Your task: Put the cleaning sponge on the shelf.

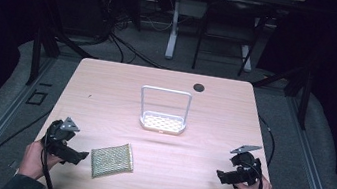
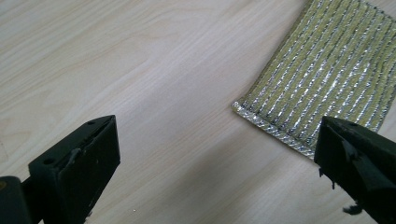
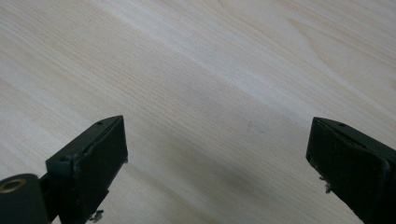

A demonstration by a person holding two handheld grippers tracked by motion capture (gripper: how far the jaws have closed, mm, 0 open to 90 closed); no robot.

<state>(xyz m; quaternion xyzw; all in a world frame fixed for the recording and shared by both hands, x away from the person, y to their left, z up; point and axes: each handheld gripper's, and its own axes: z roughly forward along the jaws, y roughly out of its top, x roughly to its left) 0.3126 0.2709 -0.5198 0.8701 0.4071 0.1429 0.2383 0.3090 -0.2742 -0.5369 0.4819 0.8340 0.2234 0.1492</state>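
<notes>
We find no brand, label or legible writing on anything here. Counting what lies on the light wooden table (image 1: pixel 107 85), we get two things: one flat scouring pad (image 1: pixel 111 160), woven in yellow-green and silvery stripes, and one small white rack (image 1: pixel 164 110) with a perforated base and a tall wire loop rising from it. A single dark round spot (image 1: pixel 199 87) marks the table near its far edge.

The pad lies near the front edge on the left, its corners turned slightly off the table's lines. The rack stands upright near the middle, well apart from the pad.

We count two grippers, one in each of the person's hands. The left gripper (image 1: pixel 77 155) sits low at the front left, its tips just beside the pad's left edge but not touching it. In the left gripper view (image 2: pixel 217 163) its jaws stand wide apart with nothing between them but bare wood, and the pad's corner (image 2: pixel 322 70) lies ahead near the right-hand jaw.

The right gripper (image 1: pixel 223 176) rests at the front right, well apart from both things. In the right gripper view (image 3: pixel 217 158) its jaws are likewise spread wide and hold nothing.

Beyond the table we see a dark floor with cables (image 1: pixel 128 48) and the legs of another table (image 1: pixel 174 24).
</notes>
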